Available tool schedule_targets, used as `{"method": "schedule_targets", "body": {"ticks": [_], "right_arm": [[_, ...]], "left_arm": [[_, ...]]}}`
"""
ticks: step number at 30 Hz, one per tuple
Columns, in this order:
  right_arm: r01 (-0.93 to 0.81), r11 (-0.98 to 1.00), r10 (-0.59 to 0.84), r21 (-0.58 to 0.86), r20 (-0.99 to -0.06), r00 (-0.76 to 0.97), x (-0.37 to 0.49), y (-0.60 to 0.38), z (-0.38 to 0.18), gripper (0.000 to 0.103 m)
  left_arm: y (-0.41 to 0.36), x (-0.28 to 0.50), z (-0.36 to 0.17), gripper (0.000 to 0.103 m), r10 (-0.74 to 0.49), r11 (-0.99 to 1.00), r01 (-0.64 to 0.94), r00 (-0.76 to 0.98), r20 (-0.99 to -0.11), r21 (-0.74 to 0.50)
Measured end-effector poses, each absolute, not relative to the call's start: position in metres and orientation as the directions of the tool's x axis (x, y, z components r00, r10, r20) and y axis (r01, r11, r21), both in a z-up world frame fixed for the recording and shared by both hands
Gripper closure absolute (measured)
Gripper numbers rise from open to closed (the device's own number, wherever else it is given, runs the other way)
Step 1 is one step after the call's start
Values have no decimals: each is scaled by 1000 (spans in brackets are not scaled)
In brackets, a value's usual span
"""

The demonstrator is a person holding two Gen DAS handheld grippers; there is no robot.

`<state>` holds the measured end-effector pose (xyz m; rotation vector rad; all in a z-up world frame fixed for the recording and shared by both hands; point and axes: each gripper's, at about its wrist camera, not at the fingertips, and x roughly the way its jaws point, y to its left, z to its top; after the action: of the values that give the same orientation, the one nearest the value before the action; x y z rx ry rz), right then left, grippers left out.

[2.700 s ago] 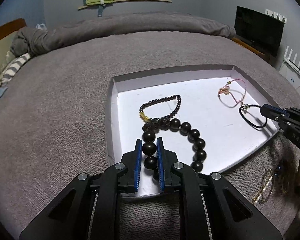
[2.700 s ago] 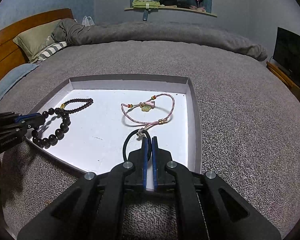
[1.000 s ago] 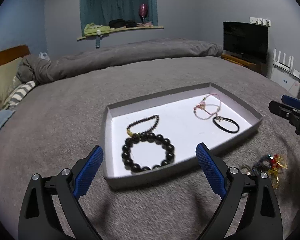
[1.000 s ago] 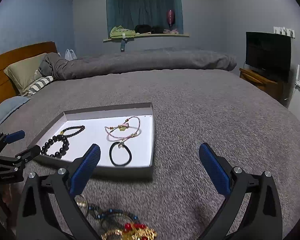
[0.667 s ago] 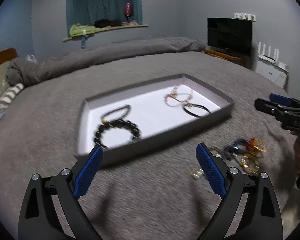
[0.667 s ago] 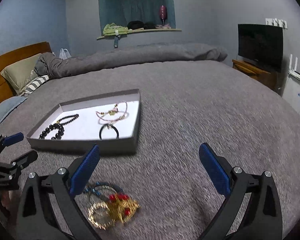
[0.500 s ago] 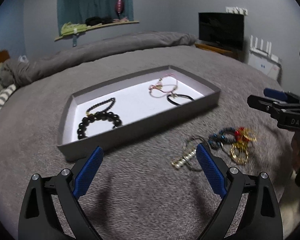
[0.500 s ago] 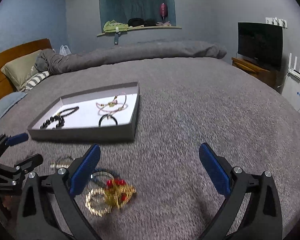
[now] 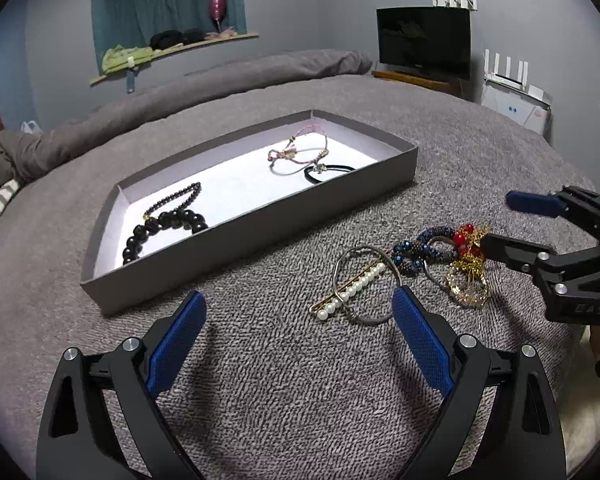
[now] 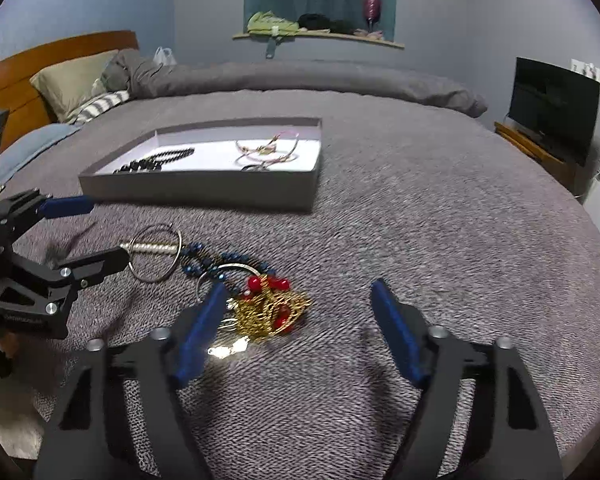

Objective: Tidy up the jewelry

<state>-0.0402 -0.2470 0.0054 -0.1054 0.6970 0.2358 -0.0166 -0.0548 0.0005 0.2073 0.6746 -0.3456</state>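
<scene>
A grey tray (image 9: 260, 226) on the bed holds a big black bead bracelet (image 9: 164, 228), a thin bead bracelet (image 9: 176, 200), a pink cord bracelet (image 9: 296, 156) and a black hair tie (image 9: 328, 170). In front of it lie a pearl pin (image 9: 352, 288) across a silver hoop (image 9: 374, 318), a blue bead bracelet (image 9: 420, 250) and a gold and red piece (image 10: 272, 308). My left gripper (image 9: 298, 304) is open, just short of the pin. My right gripper (image 10: 298, 292) is closing over the gold piece, which lies by its left finger, pads clear of it.
Everything rests on a grey bedspread (image 10: 420, 220). Pillows (image 10: 72, 84) and a wooden headboard (image 10: 16, 80) lie far left; a dark screen (image 10: 552, 108) stands at the right. The tray (image 10: 204, 190) sits beyond the loose pile. Each gripper shows at the other view's edge.
Both grippers let go in the tray, drew back and sank toward the loose jewelry in front of it. The right jaws have narrowed; the left stay wide.
</scene>
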Motion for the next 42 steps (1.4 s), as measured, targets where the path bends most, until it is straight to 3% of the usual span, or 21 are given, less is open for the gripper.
{"method": "schedule_targets", "body": {"ticks": [5,13,26,36,40,42], "right_arm": [[-264,964,194,-1,-677,710,-35,-243,-2,58],[-273,960,235,56,-689,685,-32,-247,-4,75],[-270,959,265,80,-584,767,-47,-259,27,75],[-220,970,244,108,-508,826,-50,-284,54,75],[-223,967,253,121,-509,823,-48,-287,55,75],[-223,966,258,131,-515,818,-47,-289,54,75]], "left_arm": [[-54,-13,-1,7,-262,919,390,715,-648,58],[-56,-11,-3,7,-268,917,396,707,-655,53],[-61,-15,-3,7,-286,909,414,706,-648,50],[-102,-33,3,11,-445,833,552,632,-634,-34],[-124,-36,-4,33,-471,798,602,591,-655,-31],[-133,-36,-9,37,-473,789,613,572,-670,-34]]}}
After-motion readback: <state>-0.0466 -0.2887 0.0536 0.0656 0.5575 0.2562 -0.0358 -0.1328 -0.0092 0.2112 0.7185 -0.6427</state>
